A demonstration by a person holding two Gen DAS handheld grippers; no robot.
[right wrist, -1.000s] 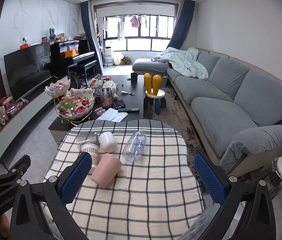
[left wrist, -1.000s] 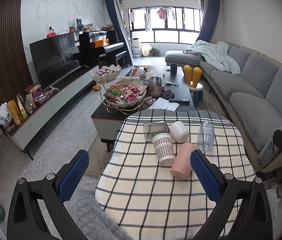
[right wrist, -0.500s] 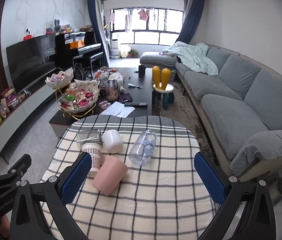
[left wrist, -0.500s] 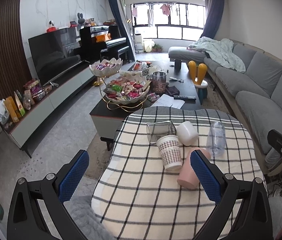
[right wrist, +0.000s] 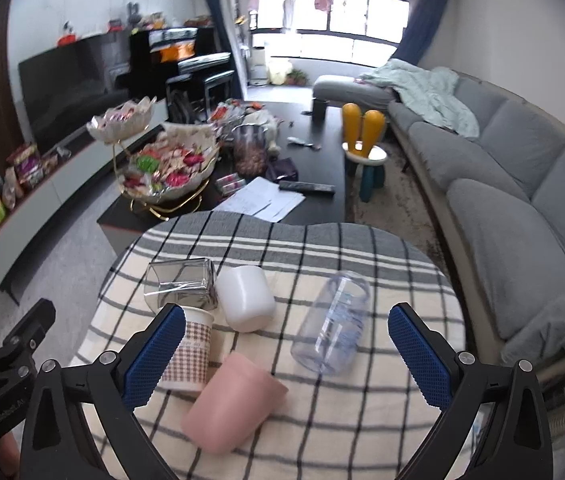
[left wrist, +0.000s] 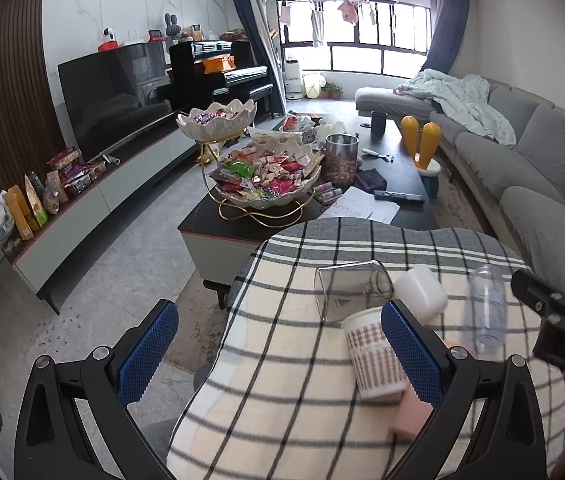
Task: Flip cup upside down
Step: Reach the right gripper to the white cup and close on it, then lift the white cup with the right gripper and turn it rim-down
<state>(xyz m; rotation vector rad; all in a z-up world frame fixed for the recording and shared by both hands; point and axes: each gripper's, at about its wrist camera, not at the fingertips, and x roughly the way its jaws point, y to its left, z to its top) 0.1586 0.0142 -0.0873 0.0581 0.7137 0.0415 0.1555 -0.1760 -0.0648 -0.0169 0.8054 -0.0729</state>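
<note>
Pink plastic is the closest thing to me here: the pink cup (right wrist: 234, 402) lies on its side on the checked cloth of the surface (right wrist: 362, 420), just in front of my right gripper (right wrist: 286, 354). That one's jaws are spread wide with nothing between the blue pads, and so are the jaws of the left gripper (left wrist: 278, 350), which hangs off to the side of the cups, empty too.

Using the pink cup as my anchor: touching it on the far-left side is the patterned paper cup (right wrist: 188, 354), which looks like it's standing rim-down. Just past the pink cup sits a white cup (right wrist: 246, 298) on its side, and left of that a shiny metal cup (right wrist: 180, 286), also tipped over. Off to the pink cup's right, a bit apart, lies a clear plastic bottle (right wrist: 332, 326). Beyond all of that is the dark coffee table with the candy bowl (right wrist: 170, 170), and the grey sofa (right wrist: 502, 184) runs along the right.

My read is I'm at the approach step, nothing grabbed yet. I can't say for sure which cup is the target, but the pink one is nearest and best lined up with the right jaws. Next move, I'd guess: come down around its body, close gently since it could roll, lift, rotate so the mouth faces down, then set it on a bare patch without bumping the paper cup.
</note>
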